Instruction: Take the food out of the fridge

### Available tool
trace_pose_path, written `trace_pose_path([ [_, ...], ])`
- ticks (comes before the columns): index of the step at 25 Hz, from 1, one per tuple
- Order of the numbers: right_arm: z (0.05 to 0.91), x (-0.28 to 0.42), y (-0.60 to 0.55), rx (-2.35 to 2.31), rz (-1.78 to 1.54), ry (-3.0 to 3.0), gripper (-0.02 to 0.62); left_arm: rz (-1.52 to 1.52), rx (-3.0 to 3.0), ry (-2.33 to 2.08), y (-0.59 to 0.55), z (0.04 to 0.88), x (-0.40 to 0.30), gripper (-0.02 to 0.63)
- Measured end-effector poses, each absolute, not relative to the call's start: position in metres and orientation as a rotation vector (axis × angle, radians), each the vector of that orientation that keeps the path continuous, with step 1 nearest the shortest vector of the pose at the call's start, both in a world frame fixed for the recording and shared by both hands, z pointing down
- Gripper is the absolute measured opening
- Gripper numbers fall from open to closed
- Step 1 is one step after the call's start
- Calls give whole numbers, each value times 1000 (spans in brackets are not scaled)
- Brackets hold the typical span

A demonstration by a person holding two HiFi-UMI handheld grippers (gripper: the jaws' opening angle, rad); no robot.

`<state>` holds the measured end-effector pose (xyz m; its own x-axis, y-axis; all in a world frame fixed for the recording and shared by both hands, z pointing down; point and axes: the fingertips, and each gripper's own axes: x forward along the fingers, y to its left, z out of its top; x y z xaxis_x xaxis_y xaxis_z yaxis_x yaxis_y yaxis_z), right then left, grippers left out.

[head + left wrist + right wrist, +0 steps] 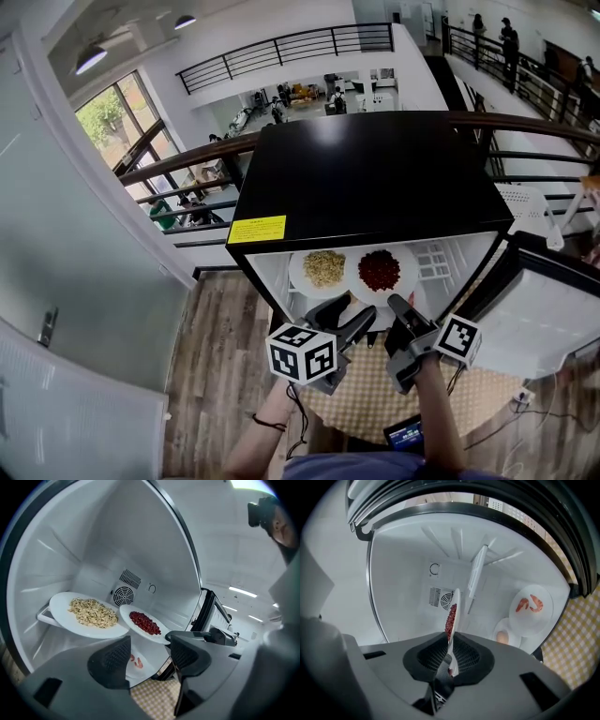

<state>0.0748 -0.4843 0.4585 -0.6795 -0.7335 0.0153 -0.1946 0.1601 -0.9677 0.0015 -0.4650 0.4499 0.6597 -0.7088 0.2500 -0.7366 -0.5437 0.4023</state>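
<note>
Food is sitting on round white plates inside the small fridge. Its glossy black top is carrying a yellow rectangular label, and its smooth white plastic interior is lying open to the front. On the upper shelf, the grain plate is holding a heap of pale, flaky beige bits. It is resting just beside the red plate, which is bearing a mound of small dark-red pieces.

The right gripper is clamping the near rim of the red plate, its dark, grid-textured pads pressing on both faces of the thin white edge. The left gripper is hovering at the fridge mouth with its jaws standing wide apart and nothing between the ribbed pads.

Through that gap the shrimp plate is showing lower in the fridge, with two curled pink shrimp on it. A smaller dish holding a smooth, pale brown egg is lying just beside the shrimp plate. On the back wall a round fan grille is sitting next to a slatted vent. A yellow checked cloth is covering the surface in front of the fridge.
</note>
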Motion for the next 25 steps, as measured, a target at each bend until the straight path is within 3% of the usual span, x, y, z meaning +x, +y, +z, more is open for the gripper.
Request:
trace_pose_path([
  [25, 460, 69, -409, -835, -1558, 2068, 28, -16, 2323, -1070, -429, 466, 3, 258],
])
